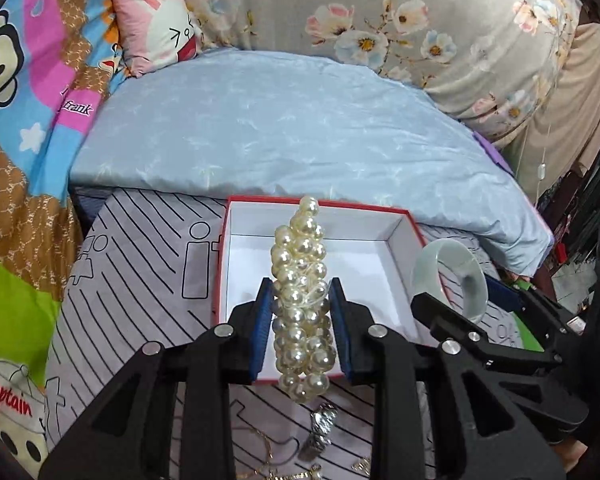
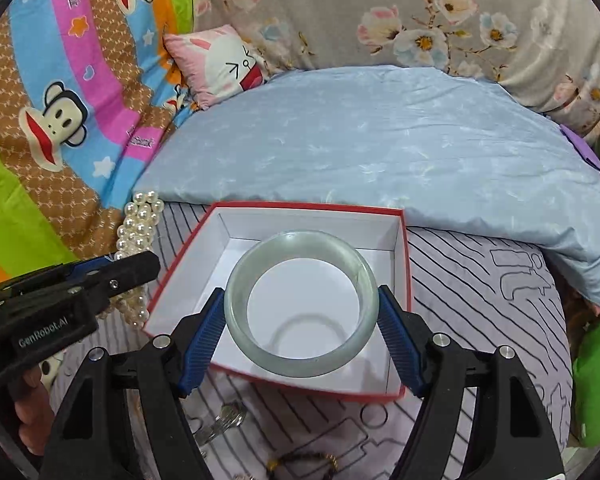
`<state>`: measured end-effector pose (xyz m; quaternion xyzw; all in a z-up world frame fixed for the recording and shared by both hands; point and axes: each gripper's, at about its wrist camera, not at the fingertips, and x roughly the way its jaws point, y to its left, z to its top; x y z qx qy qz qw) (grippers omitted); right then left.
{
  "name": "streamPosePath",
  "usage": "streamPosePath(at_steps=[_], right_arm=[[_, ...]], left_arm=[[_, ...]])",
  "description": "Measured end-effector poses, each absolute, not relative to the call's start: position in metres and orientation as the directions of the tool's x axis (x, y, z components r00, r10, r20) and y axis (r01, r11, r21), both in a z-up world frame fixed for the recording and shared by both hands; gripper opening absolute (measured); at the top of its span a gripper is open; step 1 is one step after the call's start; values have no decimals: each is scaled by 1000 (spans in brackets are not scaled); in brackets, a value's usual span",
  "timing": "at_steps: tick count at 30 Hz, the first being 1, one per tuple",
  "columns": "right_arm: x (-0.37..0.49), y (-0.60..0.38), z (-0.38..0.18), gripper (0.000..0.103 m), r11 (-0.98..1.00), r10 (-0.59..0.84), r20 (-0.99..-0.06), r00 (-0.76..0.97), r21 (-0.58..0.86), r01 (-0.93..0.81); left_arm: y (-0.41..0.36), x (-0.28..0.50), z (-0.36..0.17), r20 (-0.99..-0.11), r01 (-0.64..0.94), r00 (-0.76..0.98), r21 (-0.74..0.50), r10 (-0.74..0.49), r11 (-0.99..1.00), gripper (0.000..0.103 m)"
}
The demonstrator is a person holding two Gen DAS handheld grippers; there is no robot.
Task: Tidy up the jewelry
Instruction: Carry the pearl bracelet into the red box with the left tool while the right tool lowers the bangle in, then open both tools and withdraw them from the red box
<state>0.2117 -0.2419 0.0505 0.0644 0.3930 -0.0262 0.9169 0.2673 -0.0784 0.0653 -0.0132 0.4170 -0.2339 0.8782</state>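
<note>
Over the bed (image 2: 500,300), I had both loads hanging above the open red box (image 2: 404,280), and I judged the best move was to lower each well inside its walls before letting go. My right tool (image 2: 302,320) pinched the pale bangle (image 2: 236,304) across its width over the box's middle. My left tool (image 1: 300,320) clamped the bunched pearl strand (image 1: 300,280) over the near edge.

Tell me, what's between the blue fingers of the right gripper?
A pale green bangle, held across its width by the right gripper above the open red box. The right wrist view shows it best.
</note>
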Motion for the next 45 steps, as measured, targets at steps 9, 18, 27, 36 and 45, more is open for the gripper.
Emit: streamPosePath(at_steps=[9,18,27,36,45], right_arm=[[240,-244,16,72,993,-23,-761,648,60,106],[250,-242,-1,73,994,-27,-783,622,43,97],[244,-243,2,73,993,-73,-755,652,6,118],[205,-236,46,73,995,-78,-690,720,-3,104],[123,-209,47,67,997,-34,-697,716,22,69]], left_arm=[[-96,298,17,-784,401,486,-195,-388,895,27],[-98,314,-11,-820,379,445,-192,-360,905,27],[-95,315,-4,-807,363,474,-185,-352,913,45],[-80,288,38,-746,360,561,-169,-358,917,55],[-34,225,64,-728,326,586,-191,-356,926,59]])
